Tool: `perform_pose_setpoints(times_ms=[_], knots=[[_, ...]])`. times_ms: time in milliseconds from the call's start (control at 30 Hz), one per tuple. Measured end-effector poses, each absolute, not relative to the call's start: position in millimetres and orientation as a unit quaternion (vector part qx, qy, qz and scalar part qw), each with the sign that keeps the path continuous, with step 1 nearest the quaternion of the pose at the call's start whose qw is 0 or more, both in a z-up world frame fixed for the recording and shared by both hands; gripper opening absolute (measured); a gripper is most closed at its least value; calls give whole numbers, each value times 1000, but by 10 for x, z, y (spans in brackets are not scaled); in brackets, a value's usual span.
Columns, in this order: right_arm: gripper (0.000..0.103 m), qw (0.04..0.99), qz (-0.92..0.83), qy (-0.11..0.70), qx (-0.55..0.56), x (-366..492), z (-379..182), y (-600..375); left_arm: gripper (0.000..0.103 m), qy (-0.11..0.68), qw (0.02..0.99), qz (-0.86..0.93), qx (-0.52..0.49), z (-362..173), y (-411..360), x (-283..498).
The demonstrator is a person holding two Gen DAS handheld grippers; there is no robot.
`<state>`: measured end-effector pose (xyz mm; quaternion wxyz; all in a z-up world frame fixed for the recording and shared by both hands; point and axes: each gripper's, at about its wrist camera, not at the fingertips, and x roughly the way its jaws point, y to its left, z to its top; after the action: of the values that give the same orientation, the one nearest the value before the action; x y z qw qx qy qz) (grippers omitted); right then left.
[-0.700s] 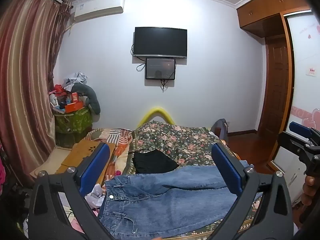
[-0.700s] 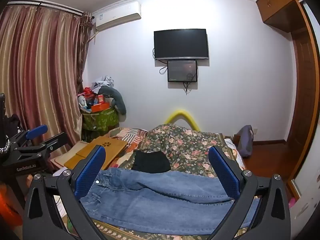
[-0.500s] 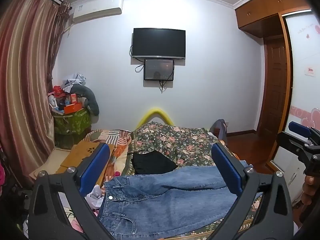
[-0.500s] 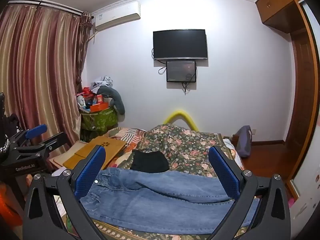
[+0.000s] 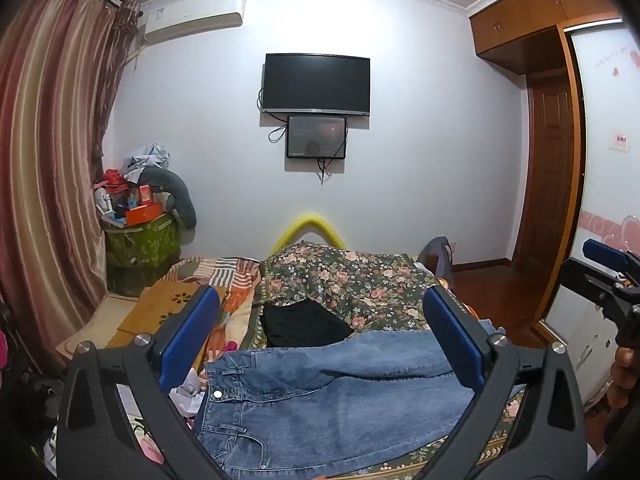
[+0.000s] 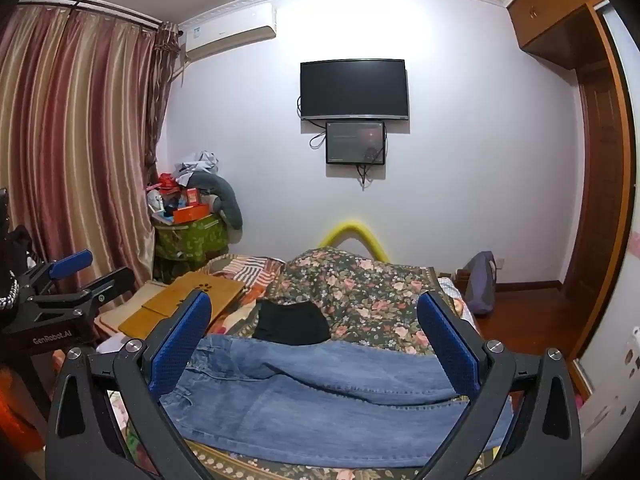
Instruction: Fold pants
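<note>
Blue jeans [image 5: 320, 400] lie spread across the near end of a bed with a floral cover [image 5: 352, 280], waistband to the left and legs running right. In the right wrist view the jeans [image 6: 320, 396] lie the same way. My left gripper [image 5: 320, 340] hovers above them, open, nothing between its blue pads. My right gripper [image 6: 316, 340] is open too, above the jeans and apart from them. Each gripper shows at the edge of the other's view: the right one [image 5: 600, 276] and the left one [image 6: 76, 280].
A folded black garment [image 5: 304, 324] lies behind the jeans. A wooden lap tray [image 6: 188, 304] and striped bedding sit at the left. A cluttered green box [image 5: 140, 236], curtains, a wall television and a wardrobe surround the bed.
Both views have shifted slightly, the room sliding a little to the left. The jeans lie unchanged and both grippers stay open.
</note>
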<state>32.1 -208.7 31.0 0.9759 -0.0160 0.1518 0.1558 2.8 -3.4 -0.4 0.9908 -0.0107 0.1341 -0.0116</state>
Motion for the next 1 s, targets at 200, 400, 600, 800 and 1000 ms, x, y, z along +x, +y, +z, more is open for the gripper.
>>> perform_pose_setpoints(times_ms=[200,400,600,800,1000], knots=[[102,976,155,152,-17,321,319,-2077,103,134,991,-14,-9,-22,-43,55],[102,976,154,154,-12,331,341,-2090,103,136,991,-14,-10,-15,-54,97],[102,976,154,156,-8,339,352,-2083,103,137,990,-14,-11,-30,-6,56],[102,976,153,156,-7,338,318,-2086,103,138,990,-14,-16,-18,31,76],[102,976,153,157,-7,346,294,-2087,103,137,990,-12,-13,-17,39,101]])
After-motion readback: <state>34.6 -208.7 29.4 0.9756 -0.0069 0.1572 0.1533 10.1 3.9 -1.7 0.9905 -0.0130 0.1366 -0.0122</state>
